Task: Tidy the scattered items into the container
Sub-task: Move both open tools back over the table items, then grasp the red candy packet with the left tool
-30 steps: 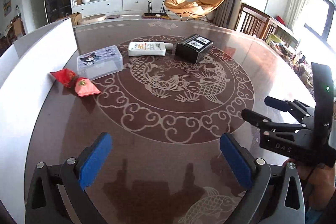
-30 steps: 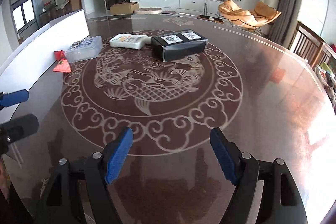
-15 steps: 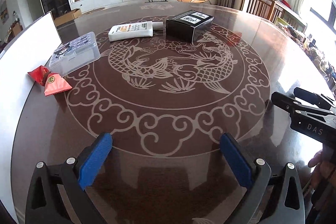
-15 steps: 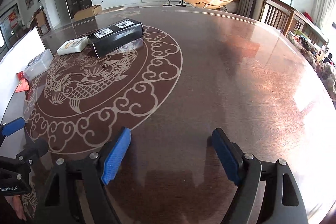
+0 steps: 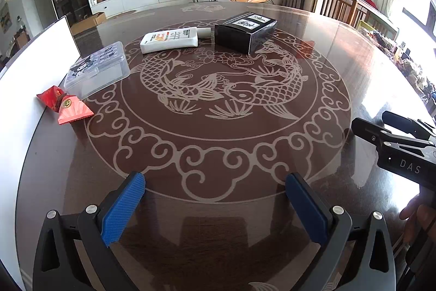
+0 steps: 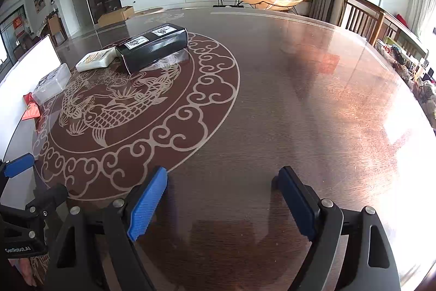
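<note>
Both claws empty: left claw [image 5: 215, 198] wide open, right claw [image 6: 222, 195] opening further. Nothing picked yet; start w/ the nearest item, the red foil snack packet [image 5: 65, 105]; come in low along the round dark glass-topped table [image 5: 354, 51], pinch its body.

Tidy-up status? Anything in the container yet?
Done: nothing visible. The red snack packet, clear plastic case, white bottle and black box all lie loose on the table.
In hand: nothing. Left hand-held gripper is open and empty; right hand-held gripper is opening, nothing between its fingers.
Left: every pick and placement. I can't identify the container for certain.
</note>
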Demonstrator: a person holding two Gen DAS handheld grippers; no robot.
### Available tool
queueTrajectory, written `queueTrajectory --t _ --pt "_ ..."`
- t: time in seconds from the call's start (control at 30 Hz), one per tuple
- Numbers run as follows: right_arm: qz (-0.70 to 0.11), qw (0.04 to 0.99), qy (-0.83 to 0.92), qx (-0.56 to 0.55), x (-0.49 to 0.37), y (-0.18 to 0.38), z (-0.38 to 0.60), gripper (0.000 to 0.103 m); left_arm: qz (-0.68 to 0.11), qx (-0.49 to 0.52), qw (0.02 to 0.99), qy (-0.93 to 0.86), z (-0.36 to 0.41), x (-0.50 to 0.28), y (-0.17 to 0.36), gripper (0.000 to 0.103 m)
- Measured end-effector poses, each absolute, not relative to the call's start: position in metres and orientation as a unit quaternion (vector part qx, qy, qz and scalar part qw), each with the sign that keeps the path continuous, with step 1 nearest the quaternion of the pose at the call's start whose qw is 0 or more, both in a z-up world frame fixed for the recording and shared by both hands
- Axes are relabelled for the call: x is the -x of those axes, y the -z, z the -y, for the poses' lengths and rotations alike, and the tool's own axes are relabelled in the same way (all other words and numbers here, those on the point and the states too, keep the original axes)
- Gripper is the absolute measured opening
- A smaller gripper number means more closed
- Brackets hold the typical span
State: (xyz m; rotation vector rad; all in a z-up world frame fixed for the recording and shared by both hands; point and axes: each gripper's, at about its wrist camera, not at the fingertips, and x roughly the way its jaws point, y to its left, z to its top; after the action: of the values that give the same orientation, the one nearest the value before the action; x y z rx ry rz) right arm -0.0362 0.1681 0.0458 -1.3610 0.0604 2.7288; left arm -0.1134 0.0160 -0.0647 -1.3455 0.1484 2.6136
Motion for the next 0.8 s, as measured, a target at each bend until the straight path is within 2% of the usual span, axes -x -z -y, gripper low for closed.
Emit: queueTrajectory --t 0.67,0.8 --pt "-0.02 0.046 -0.894 0.446 0.036 -0.046 -0.168 0.085 -0.047 0.46 0.091 -0.882 -0.006 0.104 0.064 0.103" --pt "-0.02 0.046 -0.894 0.446 0.036 -0.046 -0.168 0.085 0.025 0.442 0.031 -0.896 0.043 0.088 0.051 0.103"
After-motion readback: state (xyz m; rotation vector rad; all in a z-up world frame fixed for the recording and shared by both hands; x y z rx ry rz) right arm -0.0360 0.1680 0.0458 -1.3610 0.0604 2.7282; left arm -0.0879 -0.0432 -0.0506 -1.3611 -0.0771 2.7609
